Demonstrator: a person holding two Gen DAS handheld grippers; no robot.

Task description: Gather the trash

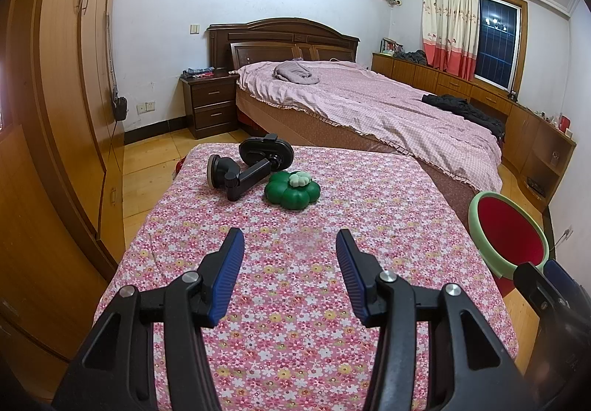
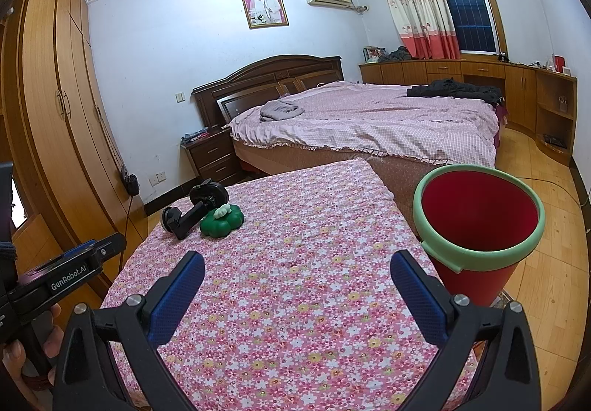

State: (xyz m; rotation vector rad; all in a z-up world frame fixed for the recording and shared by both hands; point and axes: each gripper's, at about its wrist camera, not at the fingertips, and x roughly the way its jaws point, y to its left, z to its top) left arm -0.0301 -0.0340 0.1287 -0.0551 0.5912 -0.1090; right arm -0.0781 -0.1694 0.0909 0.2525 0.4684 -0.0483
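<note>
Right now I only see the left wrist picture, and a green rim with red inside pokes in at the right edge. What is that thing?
Observer: A red bucket with a green rim, narrowing downward, beside the flowered table.
Operator: Is the right gripper holding anything?
Observer: No. It is open, with only cloth showing between its fingers.
Operator: What holds up my left gripper?
Observer: A person's hand, wrapped around its handle.

Home bedroom: bed (image 1: 369, 104), wardrobe (image 1: 66, 78).
</note>
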